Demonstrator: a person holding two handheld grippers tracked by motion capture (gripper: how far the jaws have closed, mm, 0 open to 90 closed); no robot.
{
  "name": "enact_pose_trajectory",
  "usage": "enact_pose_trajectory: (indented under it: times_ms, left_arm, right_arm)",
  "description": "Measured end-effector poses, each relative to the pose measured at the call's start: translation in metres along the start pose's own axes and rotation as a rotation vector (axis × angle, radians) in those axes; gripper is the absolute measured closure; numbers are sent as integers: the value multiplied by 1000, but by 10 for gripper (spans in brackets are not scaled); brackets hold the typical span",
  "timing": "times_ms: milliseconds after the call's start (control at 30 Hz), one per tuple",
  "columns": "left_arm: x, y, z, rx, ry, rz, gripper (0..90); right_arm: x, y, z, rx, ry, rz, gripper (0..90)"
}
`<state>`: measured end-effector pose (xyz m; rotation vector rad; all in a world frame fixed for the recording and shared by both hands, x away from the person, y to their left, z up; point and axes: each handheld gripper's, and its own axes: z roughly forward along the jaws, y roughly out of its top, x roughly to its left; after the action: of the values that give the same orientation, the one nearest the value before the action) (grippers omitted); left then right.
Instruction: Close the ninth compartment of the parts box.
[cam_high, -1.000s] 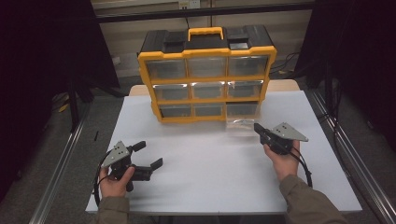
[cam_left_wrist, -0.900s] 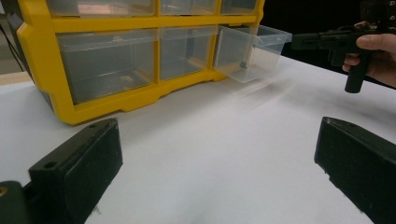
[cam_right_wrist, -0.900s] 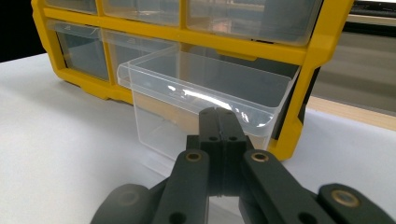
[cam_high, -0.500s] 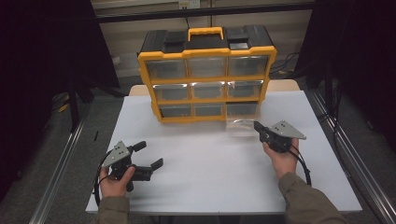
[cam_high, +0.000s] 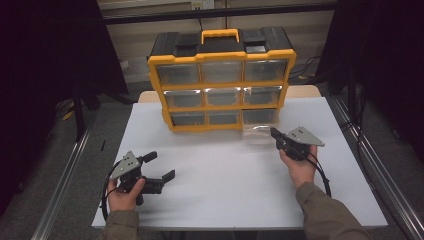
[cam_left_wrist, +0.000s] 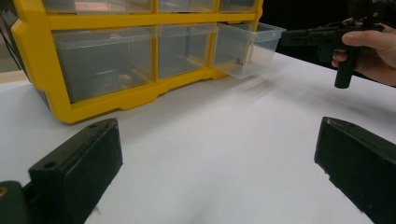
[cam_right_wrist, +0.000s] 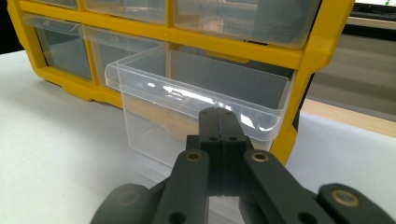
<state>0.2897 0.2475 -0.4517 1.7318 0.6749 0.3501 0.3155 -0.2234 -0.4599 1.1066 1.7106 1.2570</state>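
My surface (cam_high: 235, 185) is a plain white top running from the middle of the high view down to its lower edge, with a strip of pale wood showing along its far edge. On it, in the upper middle of the frame, stands a yellow and black drawer cabinet (cam_high: 222, 80) with three rows of clear drawers. Its lower right drawer (cam_high: 259, 131) is pulled forward over the white top.

No readable text, label, brand or number can be made out anywhere, honestly. The yellow organizer (cam_high: 221, 80) at the table's far edge is unmarked, and its clear drawer fronts (cam_right_wrist: 187, 100) carry nothing legible either.
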Motion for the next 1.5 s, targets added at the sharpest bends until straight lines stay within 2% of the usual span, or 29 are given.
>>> enact_pose_trajectory:
  times_ms: [33,67,167,267,333,600,700,733,767,800,833,967,1000,1133,1167,1233,1433,1500]
  left_arm:
    - [0,0,0,3,0,-1,8]
    - [-2,0,0,4,28,-5,8]
    - [-1,-1,0,8,32,-7,8]
    - [-2,-1,1,-1,30,-16,8]
    - [0,-1,0,16,28,5,8]
    - [-1,-1,0,-1,28,-20,8]
    - [-1,-1,0,7,32,-10,8]
    - [0,-1,-1,8,18,-11,8]
    - [1,-1,-1,18,27,4,8]
    - [2,-1,-1,17,12,4,8]
    - [0,-1,-1,11,27,-6,8]
    - [-1,-1,1,0,22,-19,8]
    - [0,-1,0,10,25,-7,8]
    - [0,-1,1,2,19,-14,8]
    - [0,-1,1,6,20,-12,8]
    - [0,-2,1,7,18,-13,8]
    - [0,-3,3,12,16,-11,8]
    - [0,-3,4,5,17,-24,8]
  right_arm:
    - [0,1,1,-2,0,3,900]
    - [0,2,2,-4,0,-1,900]
    - [-1,4,4,-1,-4,-4,900]
    - [-1,5,7,-6,-12,-1,900]
    - [-1,5,9,-10,-17,1,900]
    - [-2,8,16,-9,-24,-1,900]
    - [-2,9,19,-9,-26,-1,900]
    - [-2,9,20,-6,-22,1,900]
    - [-2,9,20,-4,-25,0,900]
    - [-3,9,21,-4,-28,-2,900]
    - [-3,9,23,-5,-29,0,900]
    - [-5,10,26,-5,-30,0,900]
    - [-5,9,27,-5,-35,1,900]
    - [-5,9,30,-1,-39,-19,900]
    - [-5,8,31,2,-26,-22,900]
    - [-5,9,32,5,-39,-26,900]
    - [-6,11,36,1,-40,-24,900]
    - [-6,11,37,1,-43,-17,900]
